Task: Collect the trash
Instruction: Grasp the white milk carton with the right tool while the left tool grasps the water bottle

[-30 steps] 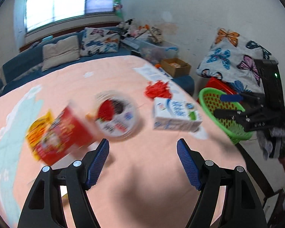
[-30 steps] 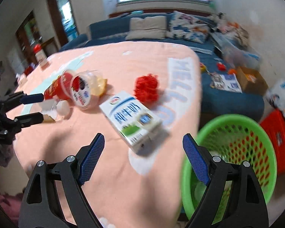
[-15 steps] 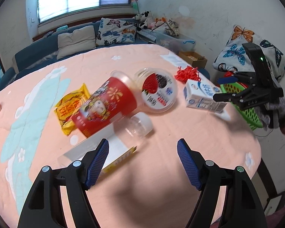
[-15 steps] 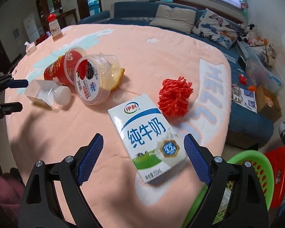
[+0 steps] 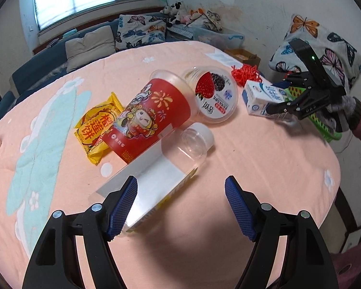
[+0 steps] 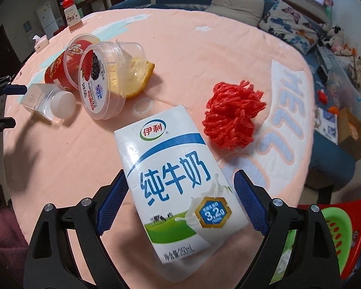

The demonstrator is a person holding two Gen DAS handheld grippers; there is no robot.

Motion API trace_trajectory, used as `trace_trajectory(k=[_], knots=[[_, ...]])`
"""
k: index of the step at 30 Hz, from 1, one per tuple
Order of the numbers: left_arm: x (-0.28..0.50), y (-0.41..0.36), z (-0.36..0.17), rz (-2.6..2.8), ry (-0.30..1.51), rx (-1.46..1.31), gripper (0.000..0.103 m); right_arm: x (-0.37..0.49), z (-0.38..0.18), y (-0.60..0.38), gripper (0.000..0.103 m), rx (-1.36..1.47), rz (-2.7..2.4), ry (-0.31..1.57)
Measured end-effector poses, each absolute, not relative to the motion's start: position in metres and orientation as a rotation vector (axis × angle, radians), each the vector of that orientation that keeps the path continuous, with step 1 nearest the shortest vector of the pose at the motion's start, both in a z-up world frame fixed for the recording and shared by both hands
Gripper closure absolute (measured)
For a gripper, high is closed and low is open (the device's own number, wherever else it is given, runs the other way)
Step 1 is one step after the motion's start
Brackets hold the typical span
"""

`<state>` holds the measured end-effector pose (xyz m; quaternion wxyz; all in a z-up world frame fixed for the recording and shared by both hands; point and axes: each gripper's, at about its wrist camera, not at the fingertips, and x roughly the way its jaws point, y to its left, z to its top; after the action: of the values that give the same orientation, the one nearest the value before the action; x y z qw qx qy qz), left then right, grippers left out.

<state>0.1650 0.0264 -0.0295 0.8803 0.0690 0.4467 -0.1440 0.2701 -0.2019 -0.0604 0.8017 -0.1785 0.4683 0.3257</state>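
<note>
A white milk carton lies on the pink table between the open fingers of my right gripper; the jaws stand either side of it, not closed. It also shows in the left wrist view. A clear plastic bottle with a white cap lies just ahead of my open, empty left gripper; its left finger overlaps the bottle's base. A red paper cup, a yogurt tub, a yellow snack wrapper and a red mesh ball lie on the table.
A green basket sits below the table's edge at my right, beside a red bin. A sofa with cushions runs behind the table. A red-capped bottle and a tissue box stand at the far edge.
My right gripper has moved forward until the milk carton sits between its fingers. My left gripper has swung left and closed in on the clear bottle.
</note>
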Motion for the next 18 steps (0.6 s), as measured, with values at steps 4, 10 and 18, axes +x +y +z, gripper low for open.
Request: trace_trajectory(k=[4,10,18], knots=[[0.171,0.030,-0.029,-0.306,0.944,0.156,0.030,0.271,-0.064,-0.196,0.015,-0.388,0.714,1.013],[0.183,0.038,-0.028,-0.335,0.953,0.183,0.022,0.259,-0.064,-0.192,0.017,-0.401,0.754,1.025],[0.200,0.052,-0.040,-0.378,1.015,0.185,0.022,0.243,-0.060,-0.190,0.020,-0.362,0.781,1.042]])
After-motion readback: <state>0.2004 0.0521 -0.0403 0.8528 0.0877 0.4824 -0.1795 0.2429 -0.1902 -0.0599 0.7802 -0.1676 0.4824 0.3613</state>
